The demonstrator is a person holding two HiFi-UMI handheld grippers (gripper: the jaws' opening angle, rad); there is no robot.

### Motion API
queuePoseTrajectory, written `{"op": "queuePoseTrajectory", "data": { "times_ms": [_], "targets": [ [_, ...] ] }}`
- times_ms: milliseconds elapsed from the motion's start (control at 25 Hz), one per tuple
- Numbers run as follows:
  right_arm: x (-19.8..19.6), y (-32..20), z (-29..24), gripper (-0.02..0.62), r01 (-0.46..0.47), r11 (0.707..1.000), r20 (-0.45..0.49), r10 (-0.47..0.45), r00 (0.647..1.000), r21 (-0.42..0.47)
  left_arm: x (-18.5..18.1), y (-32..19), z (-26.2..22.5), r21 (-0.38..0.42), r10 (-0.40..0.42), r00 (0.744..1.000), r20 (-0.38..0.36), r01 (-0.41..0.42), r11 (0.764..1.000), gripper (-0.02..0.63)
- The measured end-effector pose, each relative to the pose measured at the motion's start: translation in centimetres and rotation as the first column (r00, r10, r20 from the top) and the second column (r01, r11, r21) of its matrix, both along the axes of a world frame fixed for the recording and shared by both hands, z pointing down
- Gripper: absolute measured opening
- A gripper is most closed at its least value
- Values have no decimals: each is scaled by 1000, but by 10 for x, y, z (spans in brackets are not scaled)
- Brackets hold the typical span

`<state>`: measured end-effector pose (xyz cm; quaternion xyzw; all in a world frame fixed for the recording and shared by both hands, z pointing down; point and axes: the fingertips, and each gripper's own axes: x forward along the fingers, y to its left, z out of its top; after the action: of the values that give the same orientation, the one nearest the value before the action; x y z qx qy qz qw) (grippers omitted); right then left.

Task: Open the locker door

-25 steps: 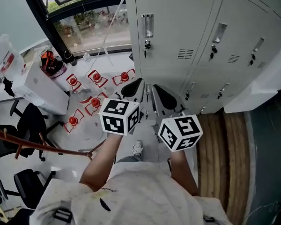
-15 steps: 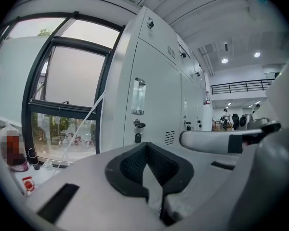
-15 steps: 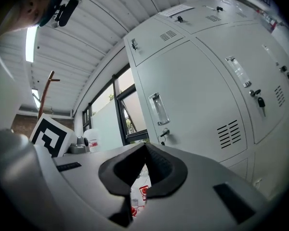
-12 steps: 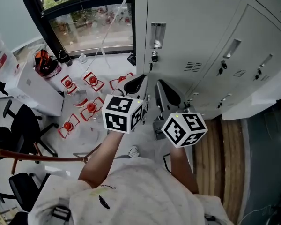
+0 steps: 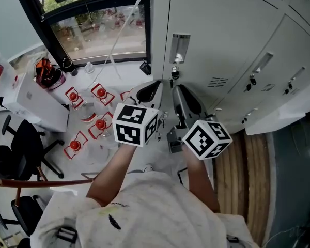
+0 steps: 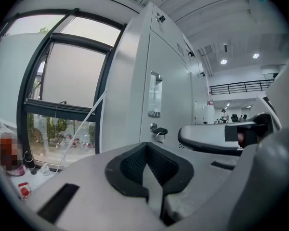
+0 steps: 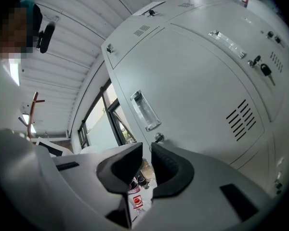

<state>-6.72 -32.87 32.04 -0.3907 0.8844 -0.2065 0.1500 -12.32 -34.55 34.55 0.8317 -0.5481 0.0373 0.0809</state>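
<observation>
The locker door (image 5: 222, 40) stands closed, and its recessed handle (image 5: 179, 41) lies at about twelve o'clock from both grippers (near, not touching). The left gripper (image 5: 151, 89) has its jaws together on nothing. The right gripper (image 5: 182, 92) has just been opening its jaws to a narrow gap, with nothing between them.
</observation>
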Motion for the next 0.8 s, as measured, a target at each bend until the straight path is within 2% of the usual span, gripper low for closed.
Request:
{"op": "queuePoseTrajectory", "data": {
  "times_ms": [80, 400, 800],
  "targets": [
    [-5, -5, 1, 76, 14, 1000, 0, -14, 1000, -6, -4, -4, 1, -2, -3, 1000, -1, 3, 1000, 5],
    [-9, -21, 6, 78, -14, 999, 29, 15, 999, -41, -16, -9, 4, -7, -8, 1000, -12, 8, 1000, 5],
    [-12, -38, 7, 118, -22, 994, 131, 36, 991, -109, -25, -10, 9, -15, 2, 1000, -19, -2, 1000, 5]
  ]
}}
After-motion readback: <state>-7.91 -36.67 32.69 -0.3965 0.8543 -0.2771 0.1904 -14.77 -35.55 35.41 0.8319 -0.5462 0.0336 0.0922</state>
